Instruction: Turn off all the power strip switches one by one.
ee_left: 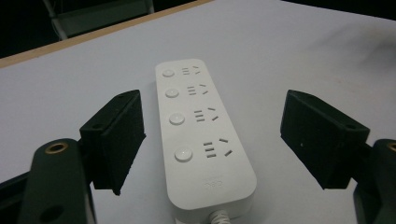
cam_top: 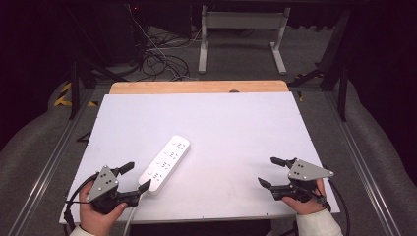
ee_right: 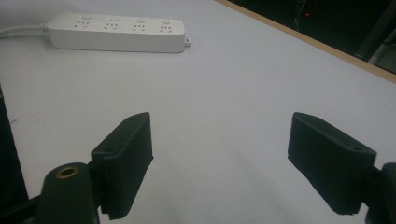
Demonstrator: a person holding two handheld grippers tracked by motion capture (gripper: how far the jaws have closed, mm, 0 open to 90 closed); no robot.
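The left claw stands wide open near the front left of the table, its two black jaws on either side of the near end of a white power strip but clear of it (daylight shows on both sides). The left gripper view looks straight down the power strip between the jaws: four round buttons in a row, each beside a socket, and the stub of its white cord leaving the near end. The right claw is just as open, holding nothing, over bare white table well to the right of the strip. Its own view catches the power strip side-on and far off, cord trailing away. From the high view the strip's long axis runs diagonally, cord end toward the front left, far end pointing up and right toward the table's middle.
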